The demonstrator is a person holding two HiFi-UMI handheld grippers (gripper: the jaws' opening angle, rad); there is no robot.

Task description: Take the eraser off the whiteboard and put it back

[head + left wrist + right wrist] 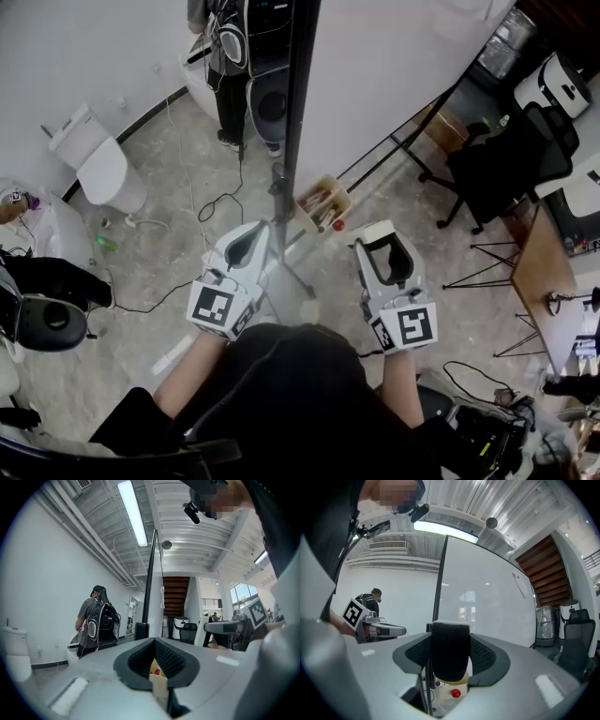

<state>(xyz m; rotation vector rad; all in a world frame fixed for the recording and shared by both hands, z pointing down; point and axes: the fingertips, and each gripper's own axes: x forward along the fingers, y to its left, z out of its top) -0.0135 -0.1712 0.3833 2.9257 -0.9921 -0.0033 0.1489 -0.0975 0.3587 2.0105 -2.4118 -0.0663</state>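
The whiteboard [302, 94] edge stands just past both tongs; open floor [169, 178] lies left. The right tongs [450, 667] pinch a black eraser [450, 651]; left tongs [262, 230] pressed together.

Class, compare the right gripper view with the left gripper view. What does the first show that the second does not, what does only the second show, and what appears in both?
Only the right gripper view: the black eraser clamped between the fingers of the right gripper, and the white face of the whiteboard.
Only the left gripper view: the left gripper, its fingers closed on nothing, and a toilet by the wall.
Both: the marker tray below the fingers, a standing person in the background, and an office chair.
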